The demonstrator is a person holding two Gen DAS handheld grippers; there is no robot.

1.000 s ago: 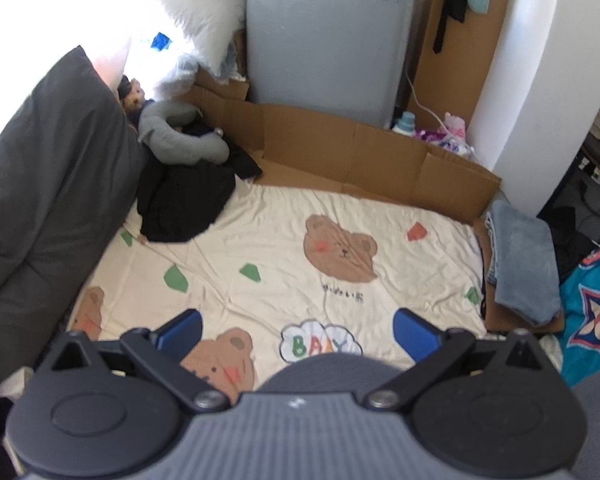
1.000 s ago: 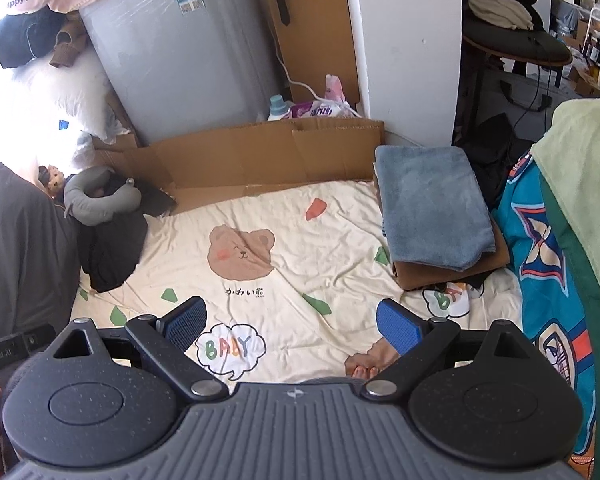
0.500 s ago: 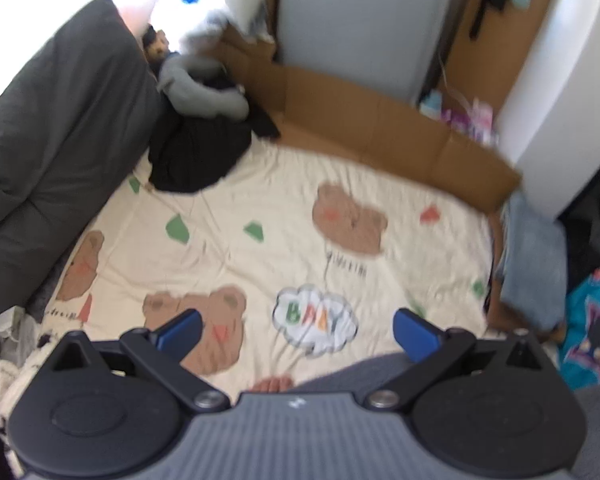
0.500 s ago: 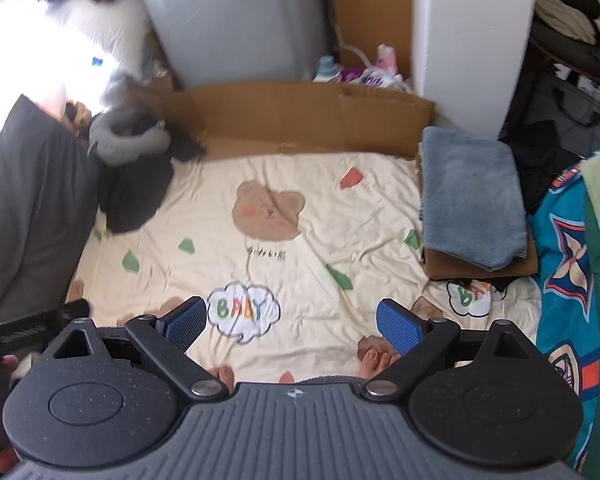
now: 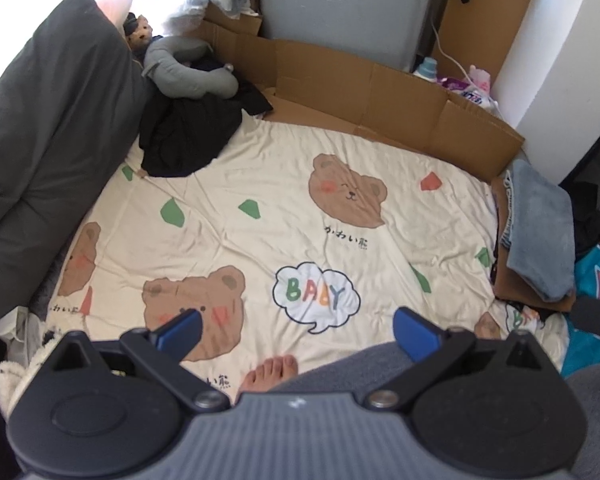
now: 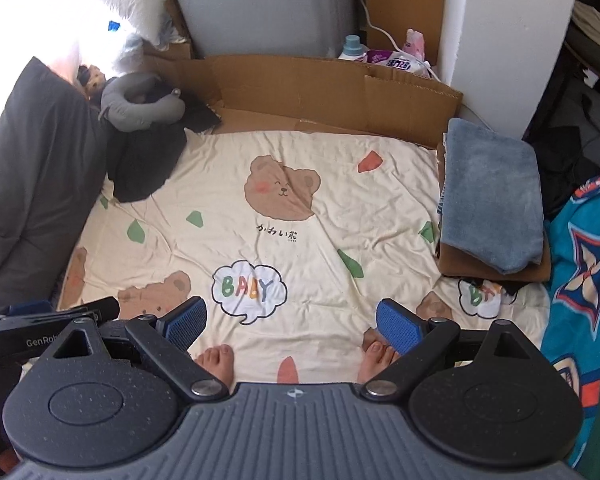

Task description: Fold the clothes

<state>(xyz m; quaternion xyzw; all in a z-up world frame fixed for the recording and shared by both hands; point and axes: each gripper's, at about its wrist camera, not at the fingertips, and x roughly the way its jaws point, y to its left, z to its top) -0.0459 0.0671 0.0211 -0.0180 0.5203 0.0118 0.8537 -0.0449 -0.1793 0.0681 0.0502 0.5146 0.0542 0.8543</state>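
A crumpled black garment [image 5: 188,136] [image 6: 148,164] lies at the far left of the cream bear-print sheet [image 5: 284,216] [image 6: 308,240]. A folded blue-grey garment [image 5: 540,224] [image 6: 488,196] rests on cardboard at the right edge. My left gripper [image 5: 296,334] is open and empty, held high above the sheet's near edge. My right gripper [image 6: 290,322] is open and empty too, above the near edge. Both are far from the black garment. The left gripper's body shows at the lower left of the right wrist view [image 6: 40,320].
A grey neck pillow [image 5: 188,72] lies on the black garment. A dark grey duvet [image 5: 48,132] lines the left side. Cardboard walls [image 5: 380,92] stand at the back. Bare feet [image 6: 216,360] stand on the sheet's near edge. Teal patterned cloth [image 6: 580,280] hangs at right.
Both grippers have tilted downward, so the near edge of the sheet and the bare feet have come into view. Both stay open and empty.
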